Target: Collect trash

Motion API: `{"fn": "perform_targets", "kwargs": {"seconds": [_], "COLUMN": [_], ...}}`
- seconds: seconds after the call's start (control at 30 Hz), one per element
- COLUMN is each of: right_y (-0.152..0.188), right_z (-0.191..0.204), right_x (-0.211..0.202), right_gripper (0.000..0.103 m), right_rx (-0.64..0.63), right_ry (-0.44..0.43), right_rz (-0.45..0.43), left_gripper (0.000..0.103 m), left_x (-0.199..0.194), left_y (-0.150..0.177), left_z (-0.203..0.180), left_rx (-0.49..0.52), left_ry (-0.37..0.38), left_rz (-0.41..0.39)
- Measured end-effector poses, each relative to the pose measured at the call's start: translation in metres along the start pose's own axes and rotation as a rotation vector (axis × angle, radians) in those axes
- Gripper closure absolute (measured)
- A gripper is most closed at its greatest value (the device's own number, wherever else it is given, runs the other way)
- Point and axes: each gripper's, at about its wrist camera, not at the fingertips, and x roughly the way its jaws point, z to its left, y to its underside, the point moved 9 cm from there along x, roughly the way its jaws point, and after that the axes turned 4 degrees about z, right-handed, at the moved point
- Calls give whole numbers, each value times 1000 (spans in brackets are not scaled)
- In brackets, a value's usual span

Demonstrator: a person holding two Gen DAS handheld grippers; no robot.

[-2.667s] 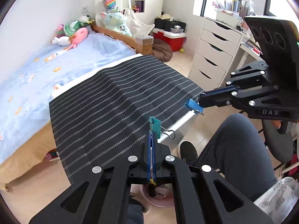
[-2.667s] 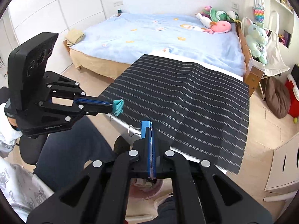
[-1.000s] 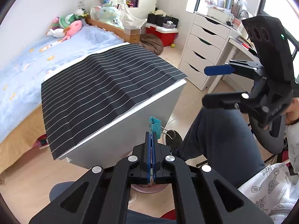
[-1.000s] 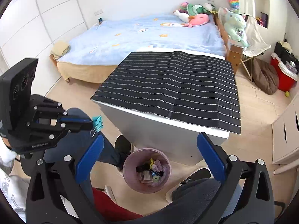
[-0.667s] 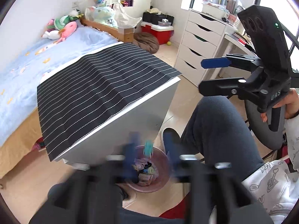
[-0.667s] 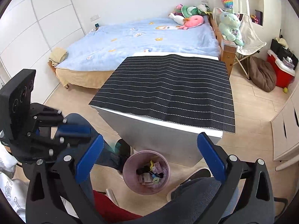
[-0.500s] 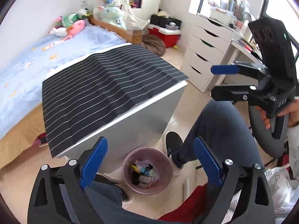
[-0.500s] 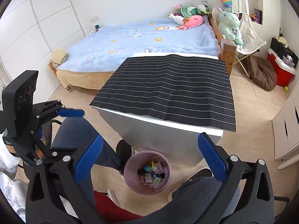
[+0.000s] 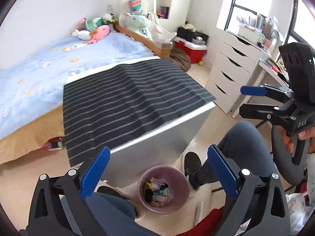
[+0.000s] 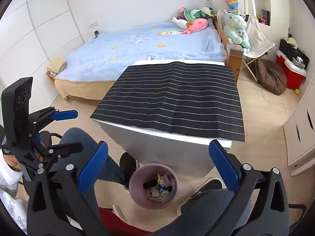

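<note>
While both grippers hang above the pink wastebasket [image 9: 163, 188] on the floor in front of the person's knees, the drop-off step looks finished on both sides: the left gripper [image 9: 157, 174] has its blue-padded jaws opening toward their widest with nothing between them, and the right gripper [image 10: 158, 169] likewise stands with its jaws spread wide and empty. The trash [image 10: 157, 188], a small heap of coloured clips and crumpled scraps, lies inside the wastebasket, which sits just in front of the white table's near face, between the person's dark shoes. On the tabletop the black striped mat [image 10: 173, 98] shows no loose item in either view, though the far edge is seen only at a slant. Judged from this, the collecting is far along or possibly complete, since nothing on the mat calls for a pick. If more trash remains, it must lie outside these views, perhaps on the floor or by the bed [image 10: 141, 45], so the next move calls for lifting both grippers away from the wastebasket and scanning the mat and its surroundings, with the jaws kept apart and ready. Care is needed not to knock the light wastebasket over with a foot or a gripper on rising.
</note>
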Motion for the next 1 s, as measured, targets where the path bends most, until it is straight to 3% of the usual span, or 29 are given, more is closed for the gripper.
{"fn": "perform_targets", "kwargs": {"seconds": [0.53,0.83,1.0], "right_y": [-67,-90,-95], "right_z": [7,9,9], "right_x": [-11,-6,-4], "right_gripper": [3,3,3], "right_rx": [-51,-64,-62], "right_ry": [70,62,55], "right_rz": [-82,-89,-89], "left_gripper": [8,6,6], "left_x": [-26,-24,-18], "left_y": [-63,-87,-90], "left_z": [25,42,41], "left_rx": [-14,-50,-55], "left_ry": [-53,-109,-66], "left_rz": [-121,-159,-140]}}
